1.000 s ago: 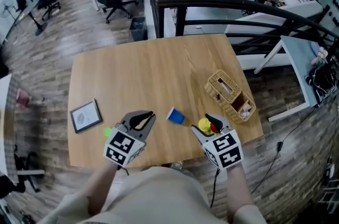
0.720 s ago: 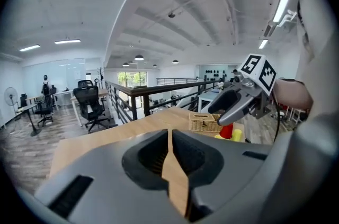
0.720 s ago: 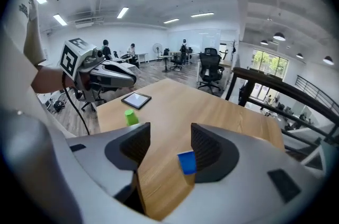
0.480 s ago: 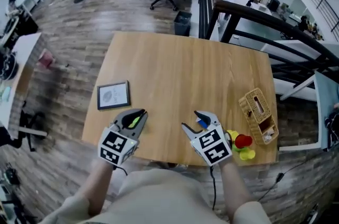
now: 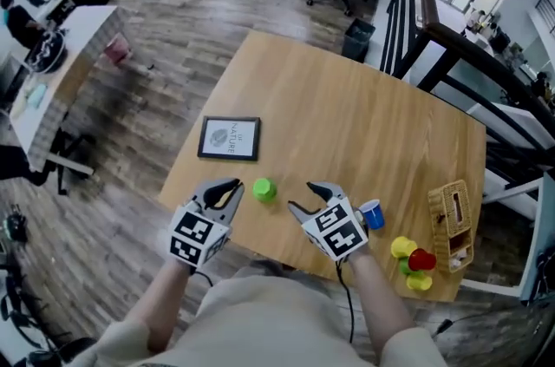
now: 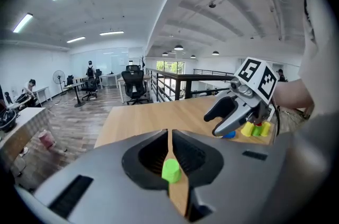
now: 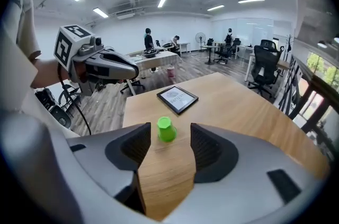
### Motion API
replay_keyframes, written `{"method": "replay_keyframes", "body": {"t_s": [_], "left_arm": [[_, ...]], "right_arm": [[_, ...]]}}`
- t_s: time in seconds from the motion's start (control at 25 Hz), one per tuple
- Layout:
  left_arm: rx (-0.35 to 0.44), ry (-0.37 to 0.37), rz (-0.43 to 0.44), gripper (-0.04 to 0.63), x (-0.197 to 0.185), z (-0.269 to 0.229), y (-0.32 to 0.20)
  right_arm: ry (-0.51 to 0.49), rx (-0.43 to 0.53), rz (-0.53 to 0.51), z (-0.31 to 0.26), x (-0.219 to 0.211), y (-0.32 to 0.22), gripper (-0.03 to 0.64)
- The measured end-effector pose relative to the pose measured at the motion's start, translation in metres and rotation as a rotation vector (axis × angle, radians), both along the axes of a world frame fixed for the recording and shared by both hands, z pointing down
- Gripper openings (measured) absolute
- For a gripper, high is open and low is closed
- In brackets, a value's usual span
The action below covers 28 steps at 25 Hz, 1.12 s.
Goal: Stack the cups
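Small bright-green plastic cup [image 5: 264, 189] sits near the front edge of the wooden table [image 5: 347, 114], right between both grippers. It stands on end, long axis vertical, looks mouth-down. Left gripper [image 5: 234, 185] is closed and empty. Right gripper [image 5: 302, 195] is spread wide, not touching the cup.

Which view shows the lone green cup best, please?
The right gripper view: the green cup stands whole beyond its open jaws. The left gripper view shows it partly, past shut jaws; the head view, small from above.

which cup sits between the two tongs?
The green cup, alone between the left tongs and right tongs; the blue cup, yellow cup and red cup lie nearer the basket.
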<state>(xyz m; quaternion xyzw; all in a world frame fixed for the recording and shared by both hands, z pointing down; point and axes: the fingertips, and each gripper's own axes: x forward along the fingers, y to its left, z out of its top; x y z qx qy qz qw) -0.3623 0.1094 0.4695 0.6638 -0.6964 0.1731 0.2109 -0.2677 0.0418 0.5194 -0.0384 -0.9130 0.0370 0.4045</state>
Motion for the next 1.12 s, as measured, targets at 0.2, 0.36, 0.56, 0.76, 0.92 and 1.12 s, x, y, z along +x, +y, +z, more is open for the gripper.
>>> {"method": "replay_keyframes", "body": {"t_s": [0.2, 0.36, 0.56, 0.76, 0.92, 1.12], "left_arm": [[-0.047, 0.031, -0.056, 0.043, -0.019, 0.025, 0.019], [-0.068, 0.051, -0.073, 0.043, -0.028, 0.044, 0.028], [-0.101, 0.088, -0.092, 0.043, -0.024, 0.066, 0.028], [-0.116, 0.118, -0.106, 0.043, -0.034, 0.086, 0.041], [-0.133, 0.123, -0.121, 0.043, -0.045, 0.097, 0.045], [-0.155, 0.140, -0.139, 0.043, -0.050, 0.106, 0.054]], "right_arm": [[0.046, -0.025, -0.069, 0.032, -0.035, 0.017, 0.252], [0.075, -0.053, -0.098, 0.060, -0.058, 0.027, 0.252], [0.110, -0.087, -0.120, 0.093, -0.073, 0.030, 0.253], [0.173, -0.064, -0.133, 0.128, -0.089, 0.041, 0.265], [0.210, -0.067, -0.134, 0.144, -0.097, 0.043, 0.268], [0.238, -0.052, -0.162, 0.156, -0.103, 0.053, 0.267]]}}
